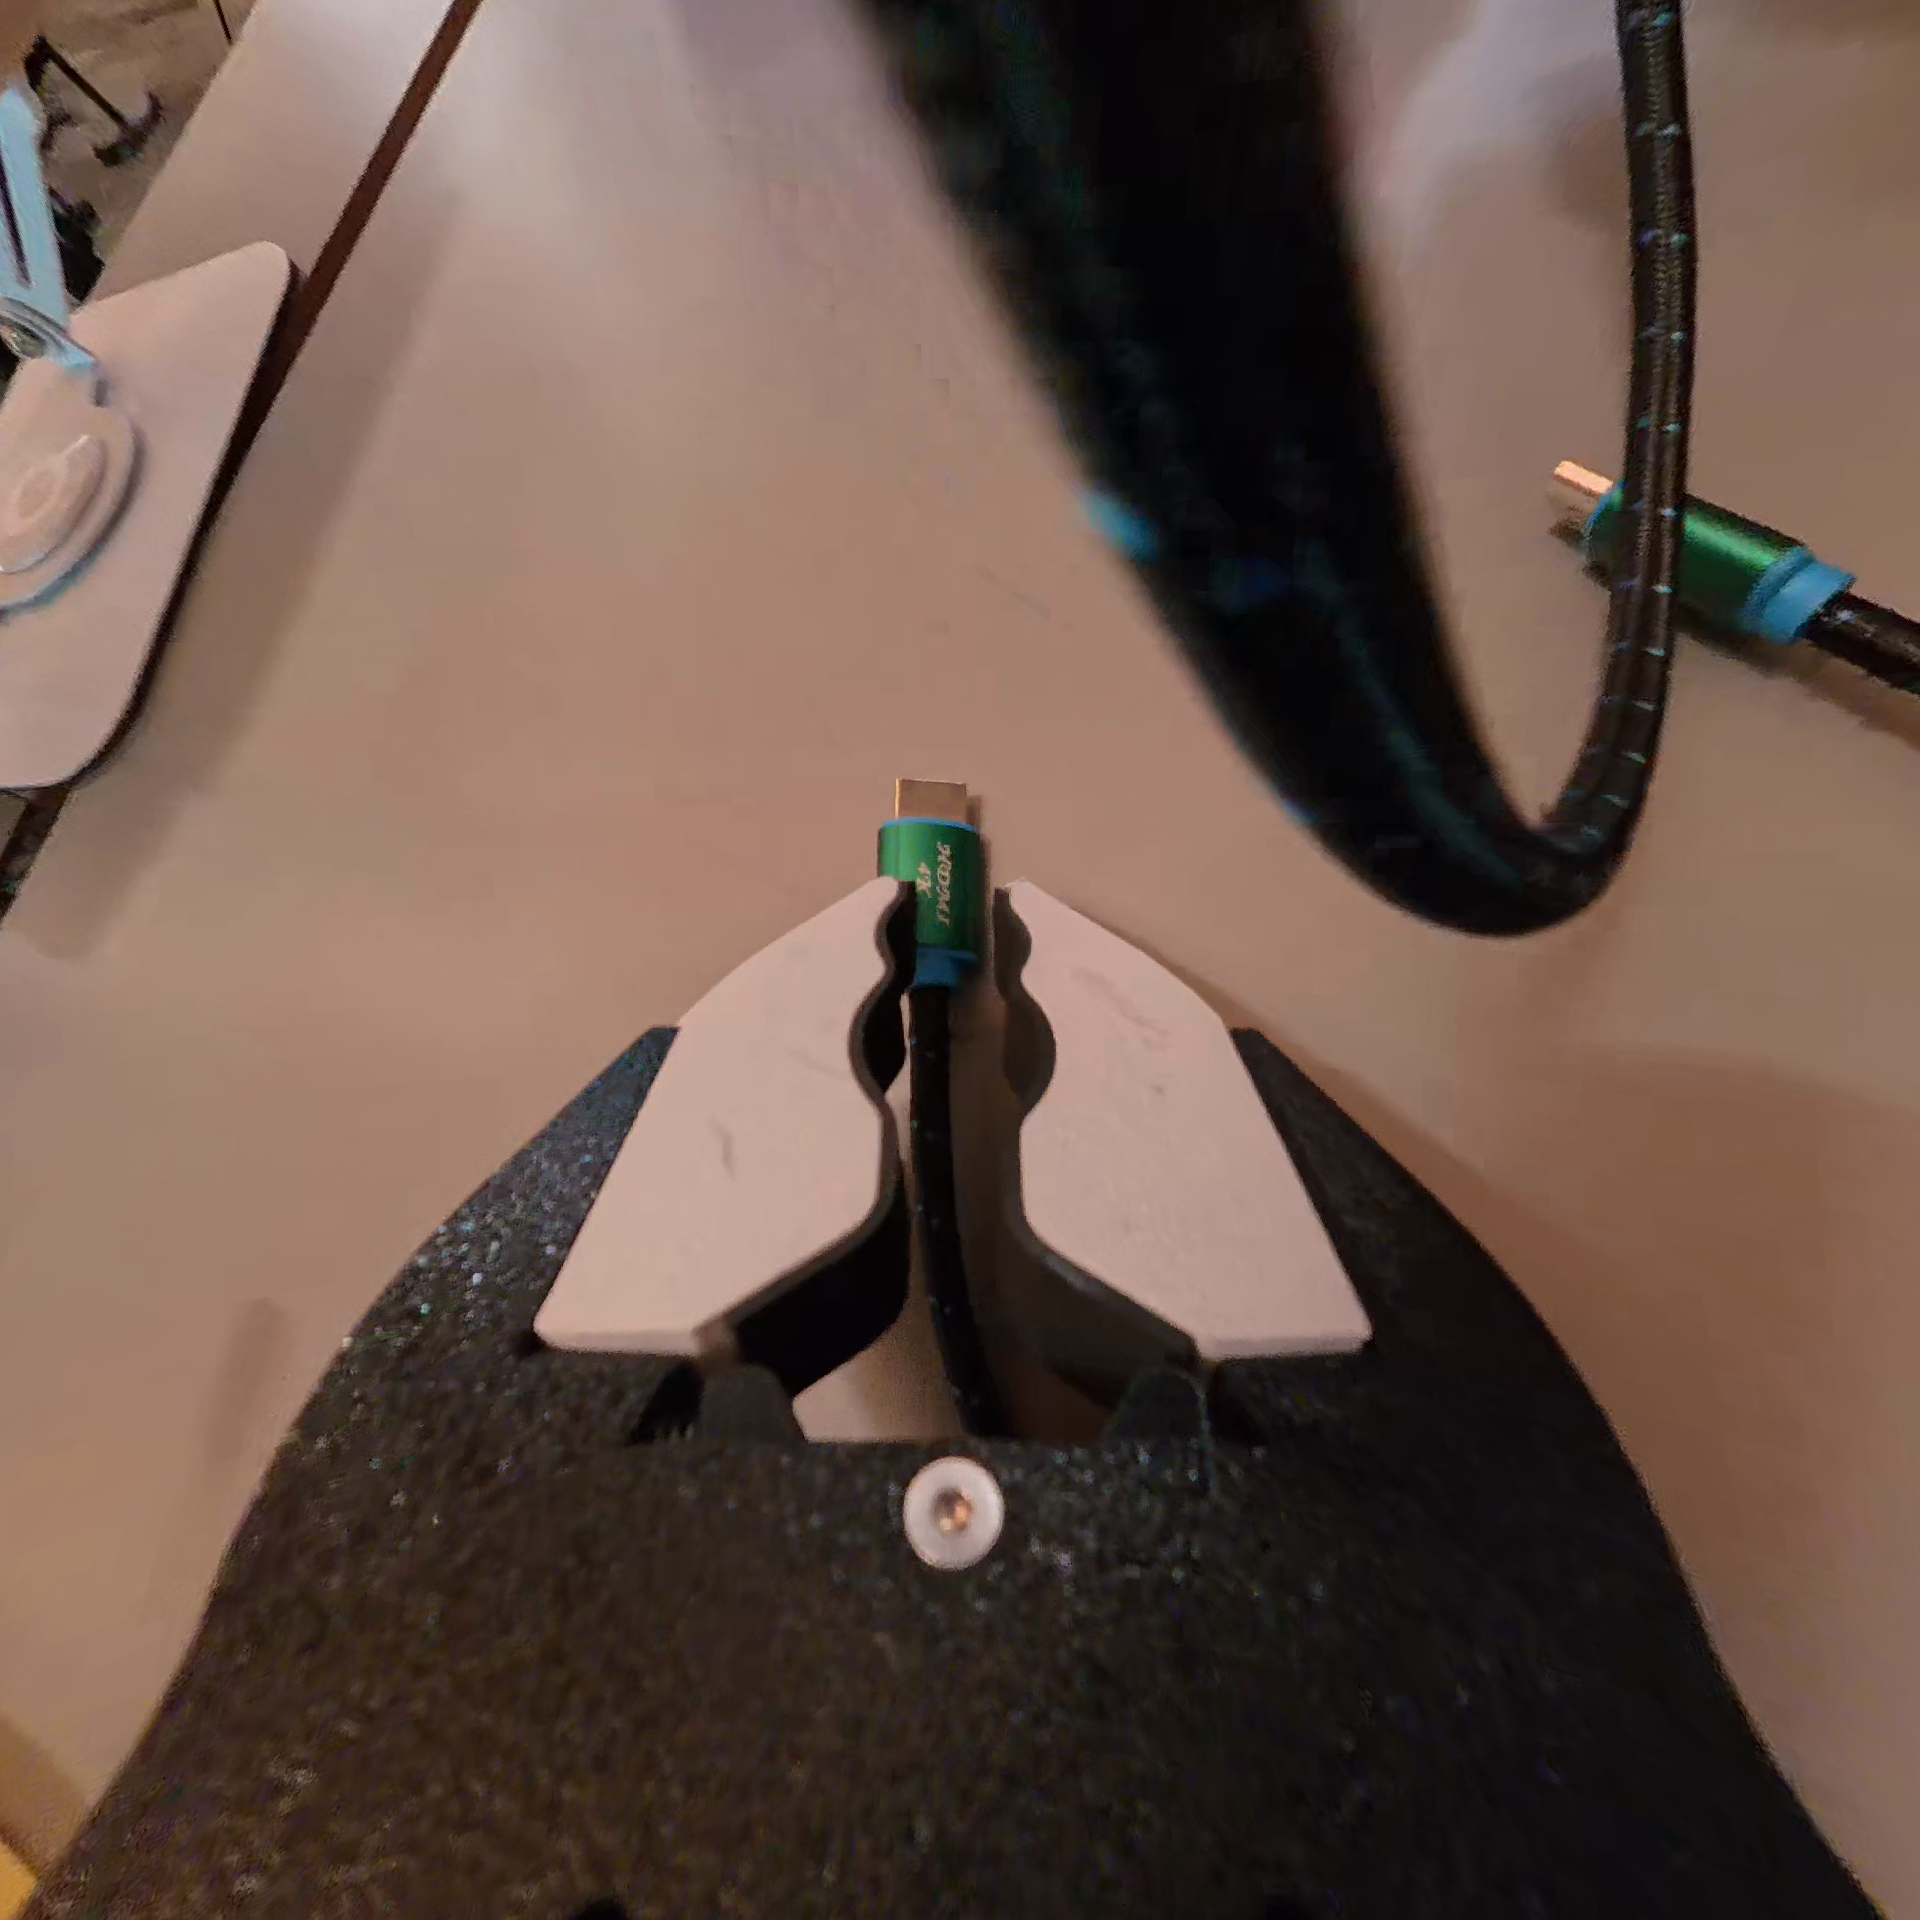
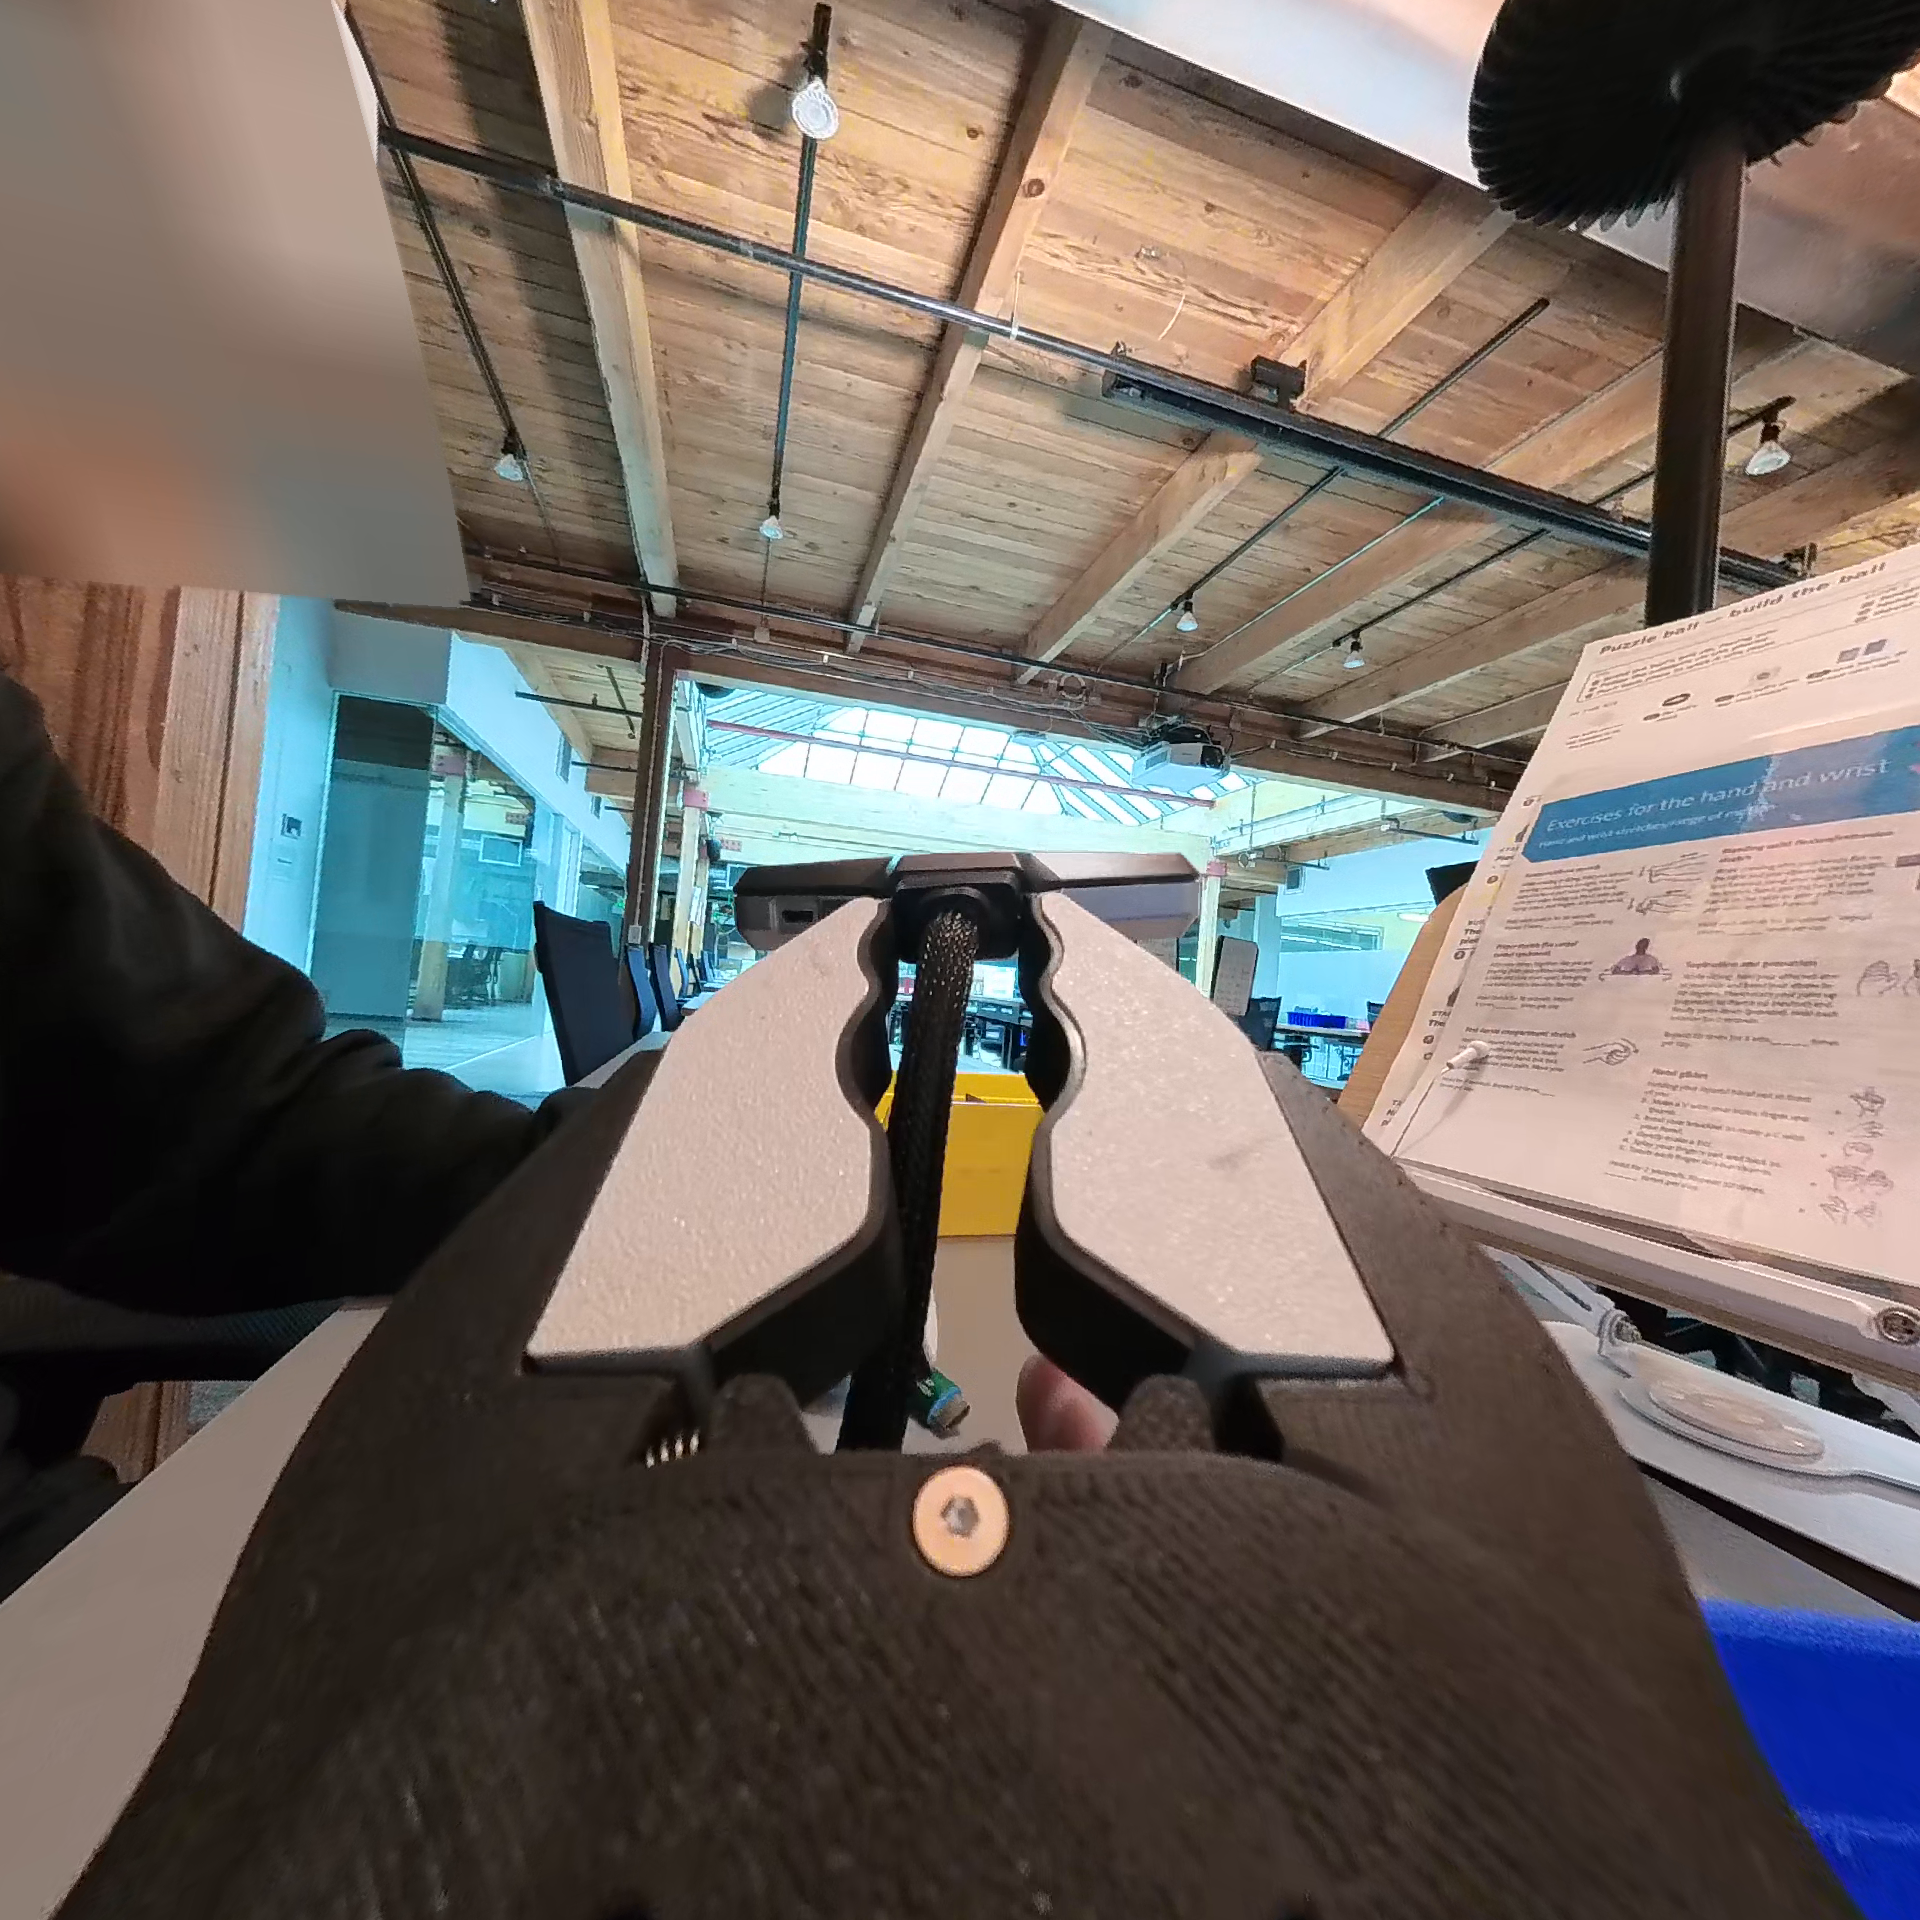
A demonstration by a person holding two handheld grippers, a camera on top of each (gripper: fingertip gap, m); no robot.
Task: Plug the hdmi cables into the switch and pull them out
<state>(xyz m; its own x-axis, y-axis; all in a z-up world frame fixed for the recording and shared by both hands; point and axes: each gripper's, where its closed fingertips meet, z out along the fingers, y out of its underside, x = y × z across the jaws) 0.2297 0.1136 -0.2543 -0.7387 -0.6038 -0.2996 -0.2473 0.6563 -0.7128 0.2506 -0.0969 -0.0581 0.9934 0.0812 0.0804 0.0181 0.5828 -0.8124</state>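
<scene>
In the left wrist view my left gripper [image 1: 948, 896] is shut on a green HDMI plug [image 1: 932, 868]. Its gold tip points forward over the beige table [image 1: 623, 623], and its black braided cable [image 1: 940, 1195] runs back between the fingers. A second green HDMI plug [image 1: 1725, 556] lies on the table at the right, crossed by a looping braided cable [image 1: 1652, 436]. In the right wrist view my right gripper [image 2: 956, 920] is shut on the black cable plug [image 2: 961, 906] that sits in the flat dark switch [image 2: 1122, 894], held up in the air. Its braided cable [image 2: 925, 1122] hangs down.
A white stand base [image 1: 62, 520] sits at the left table edge. A blurred black cable [image 1: 1122, 312] hangs close in front. The right wrist view shows a yellow box [image 2: 987, 1164], printed sheets on a stand [image 2: 1683, 987], a dark sleeve [image 2: 156, 1091], a fingertip [image 2: 1055, 1408] and a green plug [image 2: 940, 1397] below.
</scene>
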